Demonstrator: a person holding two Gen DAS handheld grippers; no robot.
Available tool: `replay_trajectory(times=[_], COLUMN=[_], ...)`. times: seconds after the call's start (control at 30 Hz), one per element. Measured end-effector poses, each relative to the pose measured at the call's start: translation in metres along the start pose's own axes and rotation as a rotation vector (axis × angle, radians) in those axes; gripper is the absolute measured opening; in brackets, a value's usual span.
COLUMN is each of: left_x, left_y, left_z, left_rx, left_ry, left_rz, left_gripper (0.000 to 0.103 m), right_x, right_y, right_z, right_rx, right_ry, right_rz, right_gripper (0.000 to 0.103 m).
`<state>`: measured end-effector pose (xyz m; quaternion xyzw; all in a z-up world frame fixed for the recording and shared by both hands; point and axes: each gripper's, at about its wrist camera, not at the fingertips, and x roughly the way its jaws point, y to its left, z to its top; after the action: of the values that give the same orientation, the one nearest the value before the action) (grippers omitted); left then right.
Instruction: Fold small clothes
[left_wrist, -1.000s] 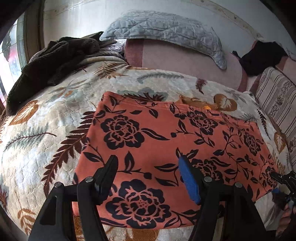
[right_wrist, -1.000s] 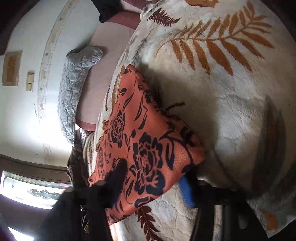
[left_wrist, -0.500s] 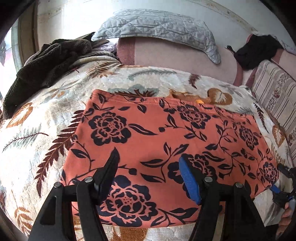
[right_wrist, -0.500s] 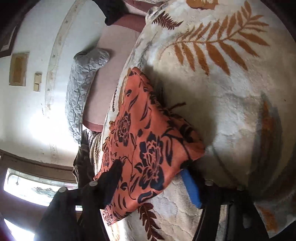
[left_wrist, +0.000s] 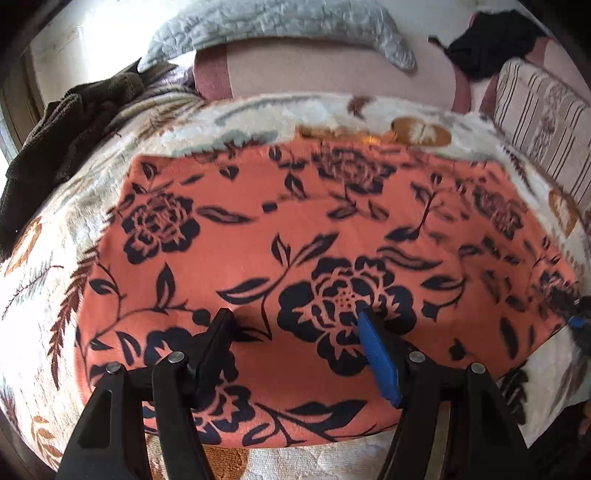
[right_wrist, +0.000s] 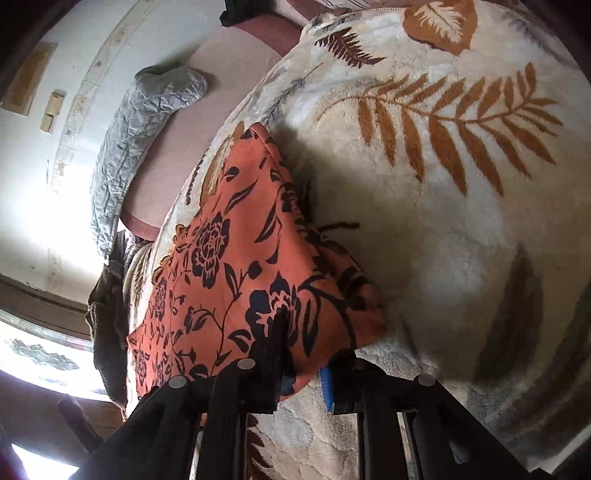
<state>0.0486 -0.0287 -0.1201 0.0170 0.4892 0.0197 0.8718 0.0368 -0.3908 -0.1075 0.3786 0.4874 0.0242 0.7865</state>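
Note:
An orange garment with black flowers (left_wrist: 295, 236) lies spread flat on a leaf-patterned blanket (left_wrist: 48, 266). My left gripper (left_wrist: 295, 328) is open, low over the garment's near middle, with nothing between its fingers. My right gripper (right_wrist: 306, 354) has closed partway around the garment's right corner (right_wrist: 306, 317), which is lifted off the blanket; the corner's edge sits between the jaws. The right gripper also shows at the far right of the left wrist view (left_wrist: 576, 317).
A grey quilted pillow (left_wrist: 280, 22) and pink bedding (left_wrist: 332, 74) lie at the far side. A dark brown garment (left_wrist: 62, 125) is heaped at far left, a black one (left_wrist: 495, 37) at far right. A striped cushion (left_wrist: 546, 122) sits on the right.
My left gripper has moved forward and lower over the garment. My right gripper's jaws have narrowed around the garment's corner and lifted it slightly.

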Motion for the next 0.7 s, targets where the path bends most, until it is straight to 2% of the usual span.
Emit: replay_trajectory(times=[0.03, 0.1, 0.13, 0.17, 0.23, 0.27, 0.37, 0.47, 0.6, 0.63, 0.67, 0.7], left_x=[-0.003, -0.004, -0.004, -0.003, -0.003, -0.003, -0.003, -0.003, -0.002, -0.002, -0.002, -0.001], left_y=[-0.004, -0.007, -0.006, -0.005, -0.003, -0.003, -0.004, -0.002, -0.001, -0.001, -0.001, -0.001], left_z=[-0.003, -0.006, -0.007, -0.007, -0.007, -0.008, -0.008, -0.009, -0.008, -0.008, -0.009, -0.009], left_rx=[0.017, 0.031, 0.029, 0.028, 0.02, 0.018, 0.02, 0.012, 0.014, 0.015, 0.016, 0.021], left_ry=[-0.034, -0.037, -0.04, -0.042, -0.043, -0.043, -0.047, -0.04, -0.036, -0.036, -0.039, -0.041], left_rz=[0.017, 0.025, 0.022, 0.018, 0.011, 0.012, 0.015, 0.003, -0.005, -0.007, -0.009, -0.011], left_gripper=[0.071, 0.072, 0.073, 0.073, 0.073, 0.074, 0.074, 0.074, 0.076, 0.076, 0.076, 0.077], right_x=[-0.005, -0.022, -0.033, -0.045, -0.062, -0.062, -0.029, 0.022, 0.091, 0.102, 0.112, 0.117], right_y=[0.0, -0.008, -0.014, -0.019, -0.02, -0.016, 0.012, 0.037, 0.048, 0.055, 0.064, 0.069], right_z=[0.0, 0.002, 0.004, 0.01, 0.029, 0.041, 0.082, 0.12, 0.153, 0.155, 0.155, 0.156], right_rx=[-0.013, -0.014, -0.002, 0.012, 0.0, -0.012, -0.095, -0.182, -0.168, -0.208, -0.258, -0.274], right_ry=[0.003, -0.012, -0.032, -0.071, -0.122, -0.117, -0.007, 0.07, 0.199, 0.203, 0.22, 0.22], right_rz=[-0.007, -0.041, -0.044, -0.039, 0.01, 0.041, 0.169, 0.126, 0.062, 0.028, -0.012, -0.049], right_gripper=[0.022, 0.04, 0.064, 0.071, 0.071, 0.071, 0.071, 0.071, 0.066, 0.052, 0.022, 0.021])
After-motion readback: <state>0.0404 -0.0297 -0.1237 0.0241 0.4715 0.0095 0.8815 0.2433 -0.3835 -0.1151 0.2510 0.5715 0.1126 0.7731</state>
